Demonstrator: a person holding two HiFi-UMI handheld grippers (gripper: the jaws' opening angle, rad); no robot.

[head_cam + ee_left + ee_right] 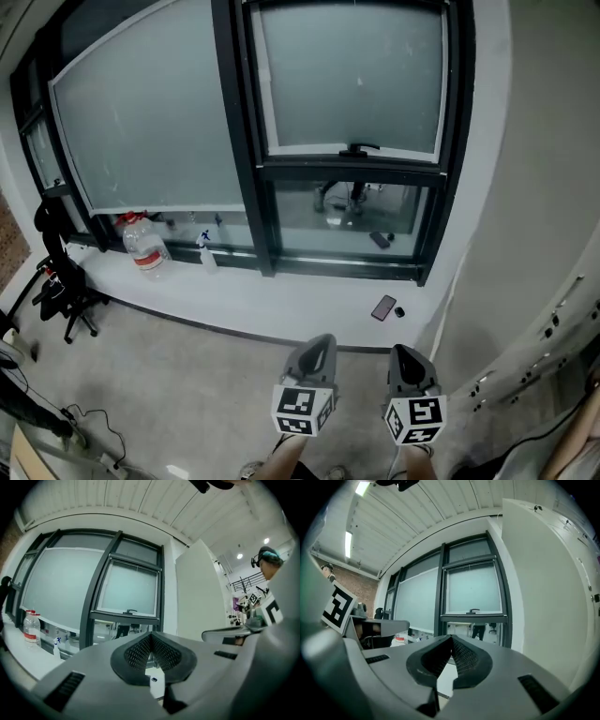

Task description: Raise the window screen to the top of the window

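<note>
The window screen (352, 80) covers most of the right pane, its bottom bar and small black handle (358, 149) sitting above a clear strip of glass. The same screen (129, 588) and screen (473, 592) appear ahead in both gripper views. My left gripper (319, 352) and right gripper (405, 361) hang side by side low in the head view, well back from the window. Both are shut, jaws meeting at the tips with nothing between them.
A white sill (281, 295) runs under the windows, carrying a large water bottle (142, 246), a spray bottle (206, 251) and a phone (383, 307). A black office chair (61, 272) stands at left. A white wall (525, 187) borders the right.
</note>
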